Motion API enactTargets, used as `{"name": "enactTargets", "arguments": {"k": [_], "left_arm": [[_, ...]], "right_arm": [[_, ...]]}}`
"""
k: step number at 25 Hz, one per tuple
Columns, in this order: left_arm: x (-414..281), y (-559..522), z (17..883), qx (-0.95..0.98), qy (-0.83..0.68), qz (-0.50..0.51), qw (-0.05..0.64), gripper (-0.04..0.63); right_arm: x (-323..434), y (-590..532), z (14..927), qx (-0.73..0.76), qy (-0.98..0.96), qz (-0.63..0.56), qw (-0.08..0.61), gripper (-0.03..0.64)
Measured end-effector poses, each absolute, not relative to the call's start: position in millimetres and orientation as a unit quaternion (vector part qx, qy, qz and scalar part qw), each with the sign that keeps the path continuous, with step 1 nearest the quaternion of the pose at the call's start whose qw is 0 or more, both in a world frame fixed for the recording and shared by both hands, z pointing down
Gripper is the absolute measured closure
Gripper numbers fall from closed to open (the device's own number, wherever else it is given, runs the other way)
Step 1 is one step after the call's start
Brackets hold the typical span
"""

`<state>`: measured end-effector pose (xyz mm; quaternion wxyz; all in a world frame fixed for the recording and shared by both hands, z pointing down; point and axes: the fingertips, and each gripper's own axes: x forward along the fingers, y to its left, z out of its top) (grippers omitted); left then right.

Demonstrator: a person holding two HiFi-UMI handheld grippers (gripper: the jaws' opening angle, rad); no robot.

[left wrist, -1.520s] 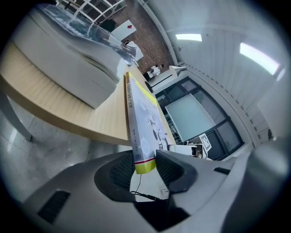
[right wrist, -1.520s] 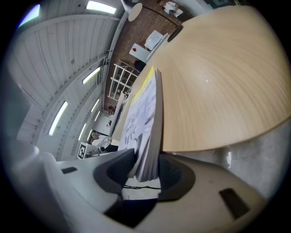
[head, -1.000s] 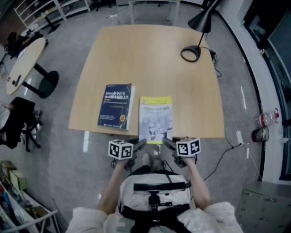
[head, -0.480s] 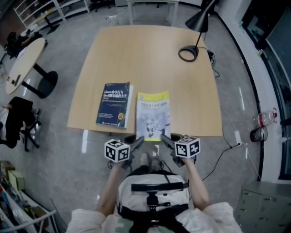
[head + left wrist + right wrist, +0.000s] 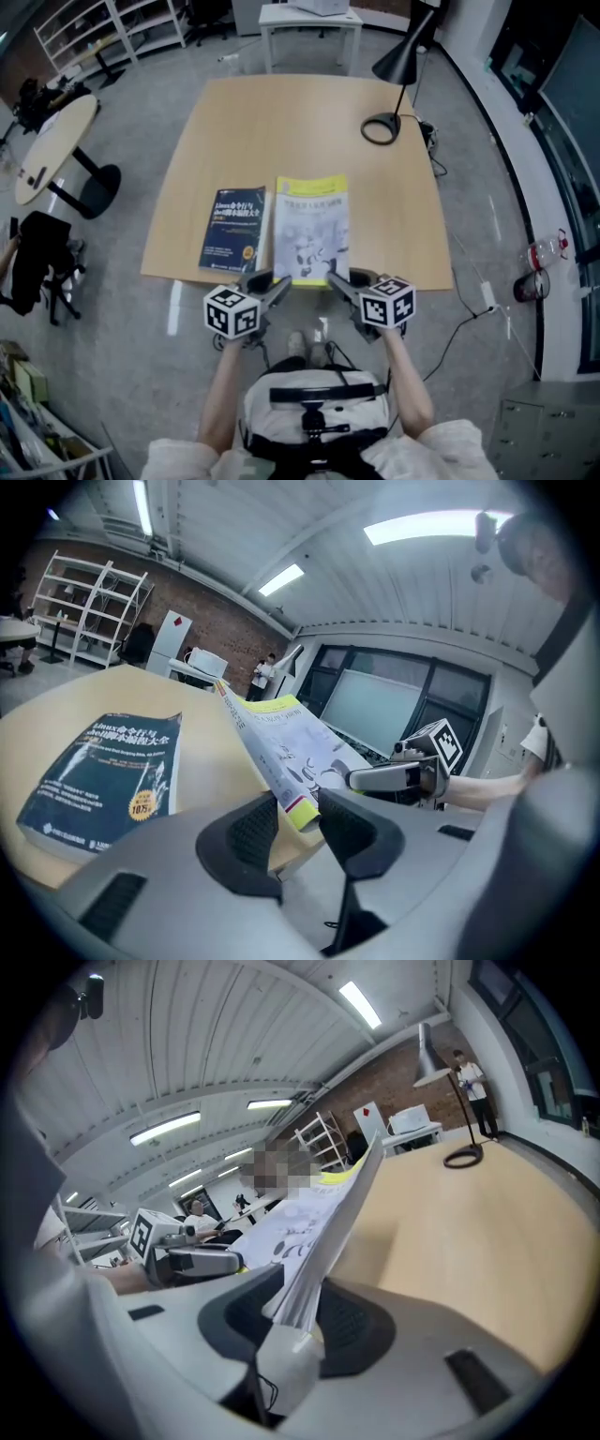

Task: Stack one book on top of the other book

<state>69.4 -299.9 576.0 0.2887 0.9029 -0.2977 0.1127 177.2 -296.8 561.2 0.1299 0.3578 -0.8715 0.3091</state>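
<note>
My two claws each pinch one near corner of the yellow-and-white book (image 5: 311,230): the left claw (image 5: 298,808) has the near left corner and the right claw (image 5: 300,1307) has the near right. The book is held tilted, its near end raised above the near middle of the wooden counter (image 5: 300,141).

The biggest risk, as I judge it, is that most of the book's weight lies far beyond both grips, so it could droop, fan open or slide out. A smaller risk is that my hands move unevenly and twist it. The smallest is that its edge nudges the dark blue book (image 5: 234,230), which lies flat just to its left, close to the counter's near edge.

Count: one counter, two books, one black desk lamp (image 5: 396,64) at the far right, and two claws.
</note>
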Motion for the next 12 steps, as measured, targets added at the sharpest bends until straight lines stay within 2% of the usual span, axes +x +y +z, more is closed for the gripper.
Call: {"name": "enactTargets", "arguments": {"k": [7, 12], "left_arm": [[55, -299, 555, 0.902, -0.325, 0.109, 0.263, 0.471], [11, -302, 557, 0.899, -0.331, 0.105, 0.266, 0.471]], "right_arm": [[161, -297, 540, 0.339, -0.889, 0.282, 0.119, 0.505], [115, -300, 542, 0.334, -0.893, 0.276, 0.123, 0.505]]}}
